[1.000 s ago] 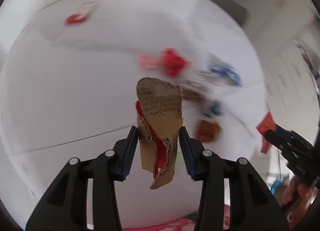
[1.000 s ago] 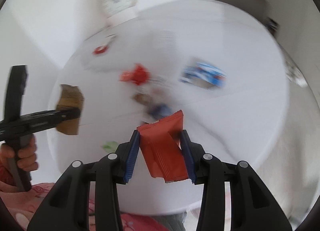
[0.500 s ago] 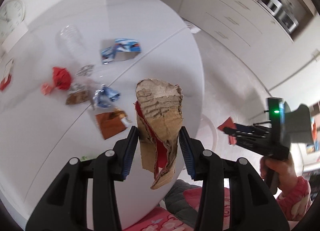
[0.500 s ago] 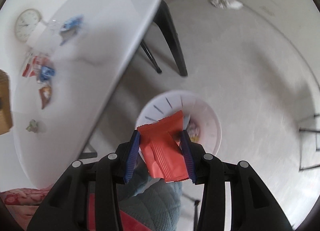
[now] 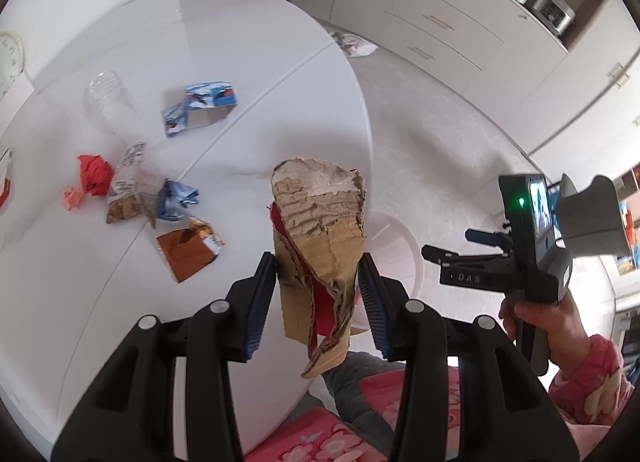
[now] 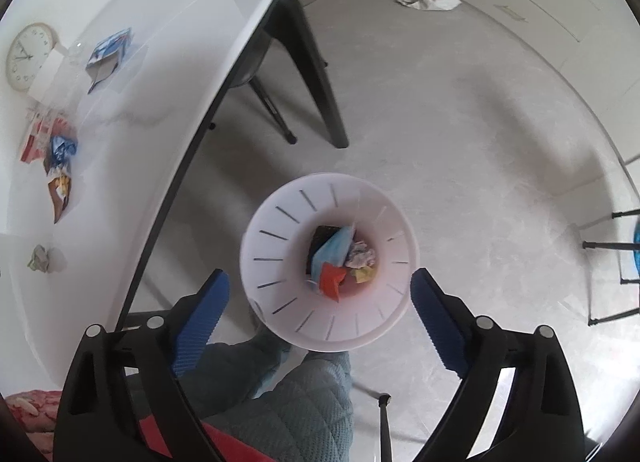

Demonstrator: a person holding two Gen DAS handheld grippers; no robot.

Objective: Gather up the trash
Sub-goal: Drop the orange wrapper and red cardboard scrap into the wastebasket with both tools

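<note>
Two grippers, two different states. The left gripper (image 5: 318, 304) is clamped on a torn cardboard scrap (image 5: 320, 246) with a red strip showing inside it, the scrap standing up between the blue pads and hanging loose below them. The right gripper (image 6: 318, 314) is spread wide with nothing between its fingers, poised directly over the white bin (image 6: 280, 262) on the floor; in the left view it shows side-on (image 5: 444, 252), out past the table edge, with the hand (image 5: 548, 318) on its grip.

The bin stands just beside the table (image 6: 160, 82), its slotted wall ringing a small heap at the bottom: a red wrapper (image 6: 332, 280), a blue piece, a crumpled pale wad, something yellow. In the left view only part of its rim (image 5: 404, 238) shows behind the cardboard.

The step in hand looks like the drop of the cardboard. To do it well, I would bring the left gripper out over the table edge until the scrap hangs over the middle of the bin — not over the rim — and only then release, since a long, light, folded piece may catch on the wall or tip out sideways. The right gripper should clear off first so the two do not collide.

Farther back on the table plenty remains: a brown foil wrapper (image 5: 188, 252), a blue crumple (image 5: 176, 200), a red wad (image 5: 94, 174), a blue-and-white carton (image 5: 202, 106), a clear bottle (image 5: 110, 100). A greenish wad (image 6: 40, 258) lies near the edge.
</note>
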